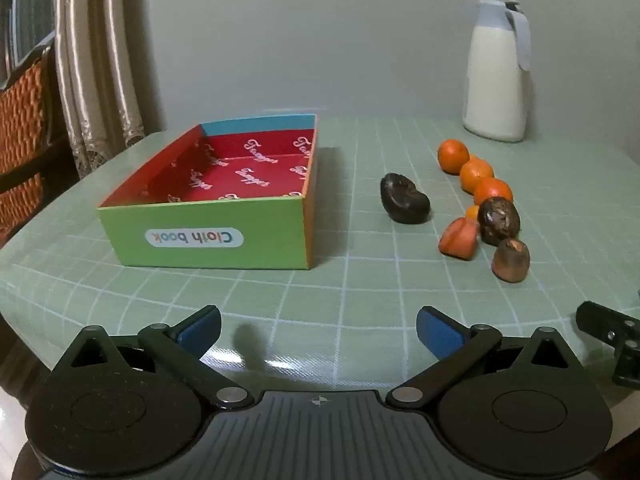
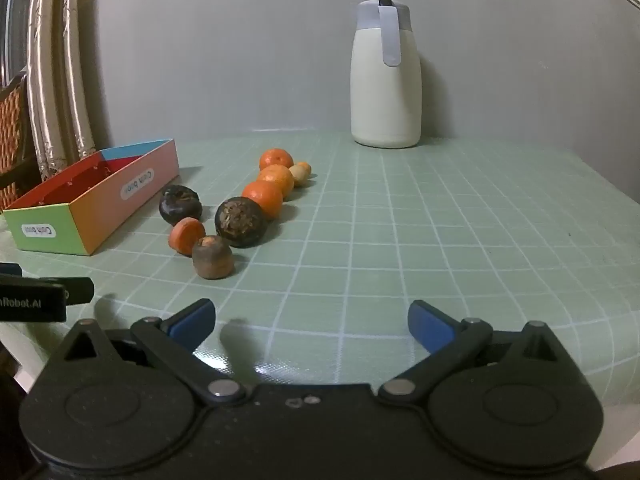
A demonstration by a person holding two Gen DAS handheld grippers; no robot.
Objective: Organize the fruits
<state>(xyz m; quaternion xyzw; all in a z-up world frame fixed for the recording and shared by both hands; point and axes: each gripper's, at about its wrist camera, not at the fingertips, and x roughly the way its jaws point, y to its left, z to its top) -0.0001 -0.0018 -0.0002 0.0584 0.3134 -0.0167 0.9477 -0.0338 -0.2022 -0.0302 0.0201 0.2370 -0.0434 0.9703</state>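
Blue-padded fingers [image 1: 200,330] on my left gripper [image 1: 318,330] and right gripper [image 2: 312,322] stand fully spread, holding nothing. Fruits [image 2: 240,222] sit well ahead, right of the box [image 1: 208,232]; one small piece behind the oranges [image 2: 276,178] I can't identify.

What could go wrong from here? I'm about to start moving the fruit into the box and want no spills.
1. The oranges and dark round fruits lie touching in a tight row; grabbing one may nudge its neighbours and set them rolling across the table.
2. The box is light card and could slide if a gripper bumps its wall.
3. Both grippers, left and right, sit close together; they might collide.
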